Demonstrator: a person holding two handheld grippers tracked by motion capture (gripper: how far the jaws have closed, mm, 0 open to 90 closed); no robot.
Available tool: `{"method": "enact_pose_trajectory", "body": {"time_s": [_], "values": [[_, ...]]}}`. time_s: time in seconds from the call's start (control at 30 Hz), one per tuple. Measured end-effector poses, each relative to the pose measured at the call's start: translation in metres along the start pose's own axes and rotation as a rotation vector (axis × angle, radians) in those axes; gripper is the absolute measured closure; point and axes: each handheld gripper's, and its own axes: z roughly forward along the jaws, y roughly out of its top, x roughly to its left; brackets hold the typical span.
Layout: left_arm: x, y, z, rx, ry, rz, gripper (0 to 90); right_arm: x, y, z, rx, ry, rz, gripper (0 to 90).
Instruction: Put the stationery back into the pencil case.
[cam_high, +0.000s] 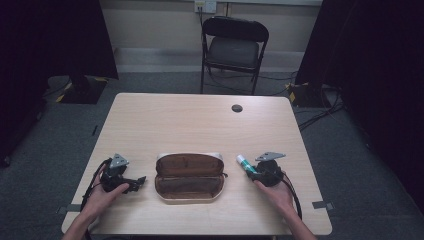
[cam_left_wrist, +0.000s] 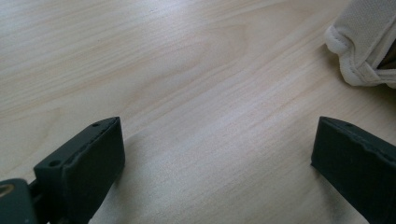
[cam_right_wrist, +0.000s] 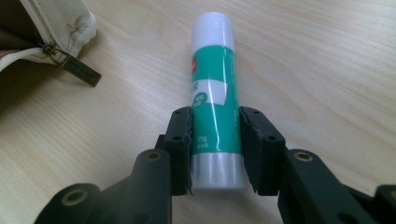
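My pale wood bench (cam_high: 200, 125) on grey carpet (cam_high: 350, 165), black folding chair (cam_high: 233, 47) beyond it, dark curtains (cam_high: 55, 35) either side, cream wall (cam_high: 150, 22) behind, dim light.

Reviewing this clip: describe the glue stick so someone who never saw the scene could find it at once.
On the light wooden table, look just right of the open brown pencil case. The glue stick lies there, clamped between the jaws of the right gripper. It is the sole green-and-white cylinder, with a white cap pointing away from the person.
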Motion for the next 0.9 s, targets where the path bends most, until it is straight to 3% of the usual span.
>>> {"method": "enact_pose_trajectory", "body": {"time_s": [0.23, 0.5, 0.63, 0.9], "values": [[0.000, 0.000, 0.000, 0.001, 0.000, 0.002, 2.3, 0.000, -0.009, -0.006, -0.011, 0.001, -0.010, 59.3], [0.000, 0.000, 0.000, 0.005, -0.001, 0.001, 1.4, 0.000, -0.011, -0.006, -0.035, -0.007, -0.010, 60.9], [0.000, 0.000, 0.001, 0.006, -0.002, 0.001, 1.3, 0.002, -0.011, -0.006, -0.033, -0.006, -0.010, 65.8], [0.000, 0.000, 0.001, 0.006, -0.001, 0.001, 1.3, 0.001, -0.009, -0.006, -0.023, -0.009, -0.012, 66.2]]}}
